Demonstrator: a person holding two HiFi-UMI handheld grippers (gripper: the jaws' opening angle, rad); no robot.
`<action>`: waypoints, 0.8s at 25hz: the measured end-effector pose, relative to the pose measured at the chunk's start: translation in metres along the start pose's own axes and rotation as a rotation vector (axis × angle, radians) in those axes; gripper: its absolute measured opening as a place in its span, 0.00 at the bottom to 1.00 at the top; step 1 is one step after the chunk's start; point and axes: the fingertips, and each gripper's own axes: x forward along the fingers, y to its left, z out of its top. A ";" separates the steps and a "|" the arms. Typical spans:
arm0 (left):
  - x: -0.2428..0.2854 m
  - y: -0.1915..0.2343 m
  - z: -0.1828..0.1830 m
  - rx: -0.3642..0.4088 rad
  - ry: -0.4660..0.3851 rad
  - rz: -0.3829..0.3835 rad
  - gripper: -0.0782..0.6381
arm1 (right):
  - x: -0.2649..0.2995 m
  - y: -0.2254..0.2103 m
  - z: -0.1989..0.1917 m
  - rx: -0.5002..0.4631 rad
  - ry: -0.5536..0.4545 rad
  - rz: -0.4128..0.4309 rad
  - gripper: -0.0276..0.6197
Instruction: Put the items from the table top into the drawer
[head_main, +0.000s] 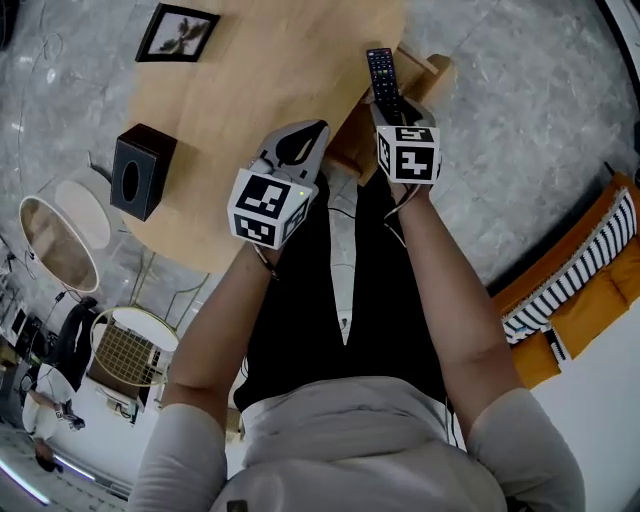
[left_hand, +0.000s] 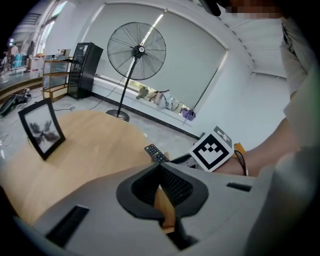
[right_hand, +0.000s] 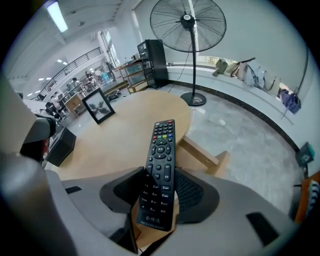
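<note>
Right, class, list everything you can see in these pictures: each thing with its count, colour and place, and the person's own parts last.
Table: one, light wood, in front of the person.
Picture frame: one, black, standing at the table's far end.
Tissue box: one, black, near the table's left edge.
Remote: one, black, held in the right gripper.
Drawer: one, light wood, pulled out at the table's right side.
Fan: one, black, on the floor beyond the table.
Cushion: one, black-and-white striped, at the head view's right edge.
Left gripper: one, grey, jaws together, empty.
Right gripper: one, grey, closed on the remote.
</note>
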 end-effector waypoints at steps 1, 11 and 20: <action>0.007 -0.007 0.001 0.010 0.007 -0.010 0.12 | -0.002 -0.009 -0.004 0.020 -0.001 -0.007 0.36; 0.064 -0.041 0.003 0.068 0.071 -0.066 0.12 | 0.008 -0.059 -0.039 0.277 0.010 -0.001 0.36; 0.086 -0.034 -0.001 0.081 0.100 -0.069 0.12 | 0.030 -0.062 -0.058 0.449 0.036 0.030 0.36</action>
